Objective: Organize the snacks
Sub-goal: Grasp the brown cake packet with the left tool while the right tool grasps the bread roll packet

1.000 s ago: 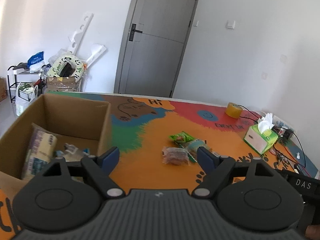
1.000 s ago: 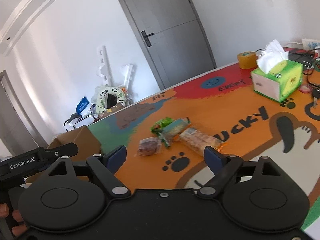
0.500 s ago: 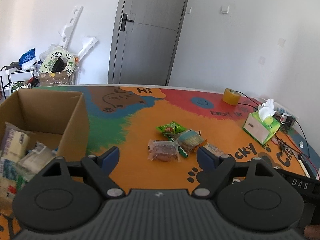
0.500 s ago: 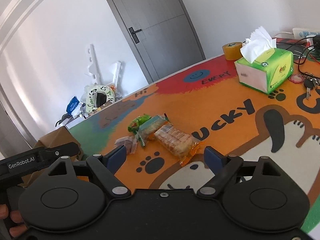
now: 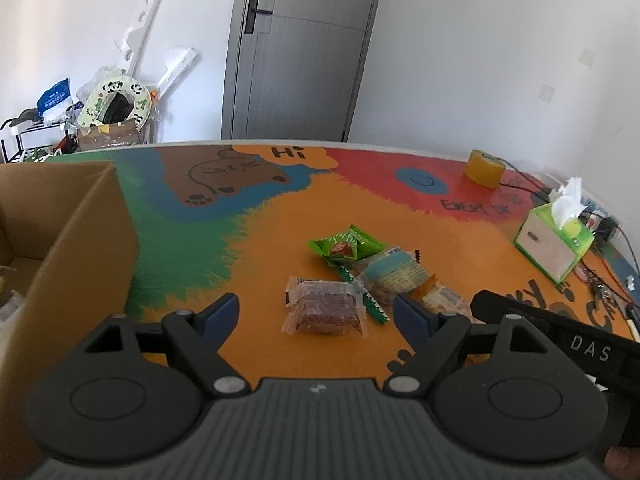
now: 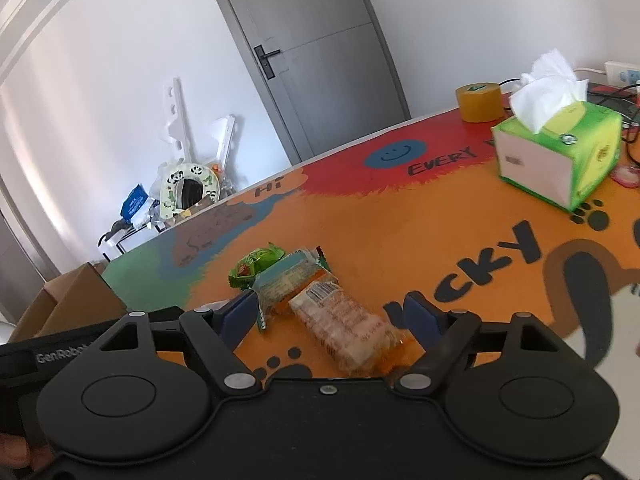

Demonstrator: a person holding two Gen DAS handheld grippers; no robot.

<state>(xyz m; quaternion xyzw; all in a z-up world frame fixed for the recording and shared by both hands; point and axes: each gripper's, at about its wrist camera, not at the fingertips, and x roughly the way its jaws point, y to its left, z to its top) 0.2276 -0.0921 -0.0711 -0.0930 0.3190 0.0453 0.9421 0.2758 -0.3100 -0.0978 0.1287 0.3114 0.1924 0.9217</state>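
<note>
1. The left tool (image 5: 316,312) hangs over the bench (image 5: 256,240) with its jaws standing wide and nothing gripped; a clear packet of brown cake (image 5: 325,309) lies on the bench between the two fingers and just beyond them, touching neither.
2. Past that packet lie a green packet (image 5: 346,243) and a pale blue-labelled packet (image 5: 394,276), the two overlapping; a cardboard box (image 5: 80,240) stands to the left of the left tool, close beside its left finger.
3. The right tool (image 6: 332,314) is also open and empty – its jaws have just been closing a little; a clear packet of pale biscuits (image 6: 344,328) lies between its fingers, blurred, with gaps on both sides.
4. Ahead of the right tool's left finger sit the green packet (image 6: 256,264) and the blue-labelled packet (image 6: 286,284); a tissue box (image 6: 560,152) and a roll of tape (image 6: 478,102) stand well apart – far ahead and to the right.
</note>
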